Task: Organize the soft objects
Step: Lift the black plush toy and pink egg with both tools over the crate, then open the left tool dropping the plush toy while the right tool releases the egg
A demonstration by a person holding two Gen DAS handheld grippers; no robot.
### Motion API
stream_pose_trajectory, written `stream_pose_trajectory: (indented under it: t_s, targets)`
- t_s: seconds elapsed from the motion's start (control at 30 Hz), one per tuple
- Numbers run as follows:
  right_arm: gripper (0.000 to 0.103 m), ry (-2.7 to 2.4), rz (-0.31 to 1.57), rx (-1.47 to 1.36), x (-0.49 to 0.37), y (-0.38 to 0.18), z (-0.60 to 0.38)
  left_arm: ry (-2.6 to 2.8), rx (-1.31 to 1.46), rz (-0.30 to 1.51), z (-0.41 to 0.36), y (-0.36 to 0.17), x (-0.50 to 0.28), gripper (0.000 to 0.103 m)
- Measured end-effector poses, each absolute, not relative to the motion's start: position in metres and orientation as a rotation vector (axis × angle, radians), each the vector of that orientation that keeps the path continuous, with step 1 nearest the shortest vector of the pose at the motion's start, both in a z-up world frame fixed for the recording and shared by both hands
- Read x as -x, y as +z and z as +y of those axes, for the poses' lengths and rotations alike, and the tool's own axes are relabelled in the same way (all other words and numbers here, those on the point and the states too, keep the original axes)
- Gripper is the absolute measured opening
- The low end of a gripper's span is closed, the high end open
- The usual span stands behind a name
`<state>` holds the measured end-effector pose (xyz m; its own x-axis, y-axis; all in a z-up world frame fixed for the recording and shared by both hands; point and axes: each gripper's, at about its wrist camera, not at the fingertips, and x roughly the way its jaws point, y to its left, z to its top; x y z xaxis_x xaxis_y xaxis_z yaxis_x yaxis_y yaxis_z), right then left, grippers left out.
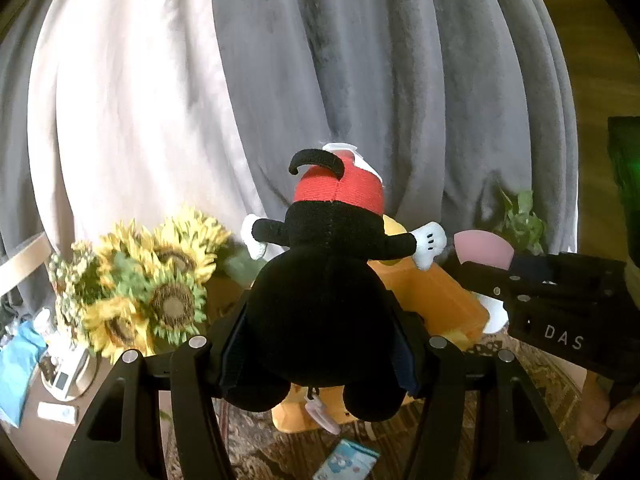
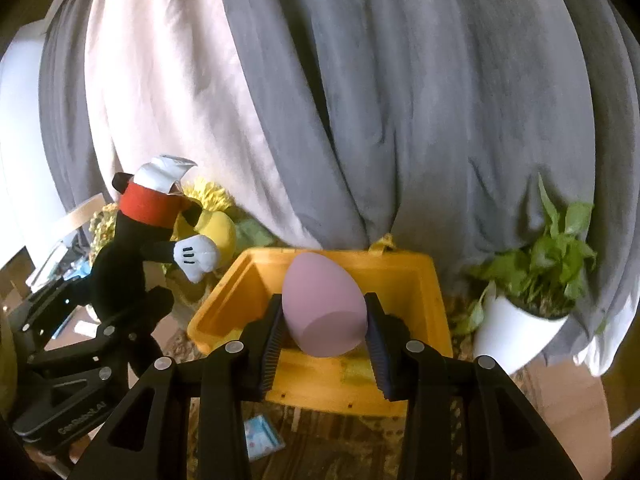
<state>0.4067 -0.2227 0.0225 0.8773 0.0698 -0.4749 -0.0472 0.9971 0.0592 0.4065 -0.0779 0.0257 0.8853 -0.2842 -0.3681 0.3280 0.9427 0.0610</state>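
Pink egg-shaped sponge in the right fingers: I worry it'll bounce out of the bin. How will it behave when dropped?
The pink sponge looks soft and light, so it probably lands gently. Its rounded shape may roll, though the yellow bin has walls likely to contain it.

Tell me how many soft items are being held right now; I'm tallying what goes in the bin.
2. A black plush toy sits in the left gripper, and a pink egg-shaped sponge in the right gripper above the yellow bin. Others may be hidden.

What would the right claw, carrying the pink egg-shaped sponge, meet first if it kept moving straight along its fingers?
Probably the open yellow bin: the right claw and its pink egg-shaped sponge point at its interior, grey curtain behind. Depth is uncertain.
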Motion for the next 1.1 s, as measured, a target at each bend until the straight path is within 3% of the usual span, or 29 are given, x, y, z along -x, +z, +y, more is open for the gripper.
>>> stream_pose_trajectory:
  t_s: [0.37,1.1]
  targets:
    - [0.040,0.049,0.507,-0.021,-0.450,0.031,-0.231,-0.343,-0.129,0.380,-0.091,0.026,-0.452,0.060]
    - [0.040,0.008,0.805,-0.018,-0.545,-0.049,-0.263,-0.389,-0.323,0.634,-0.136,-0.049,-0.557,0.060]
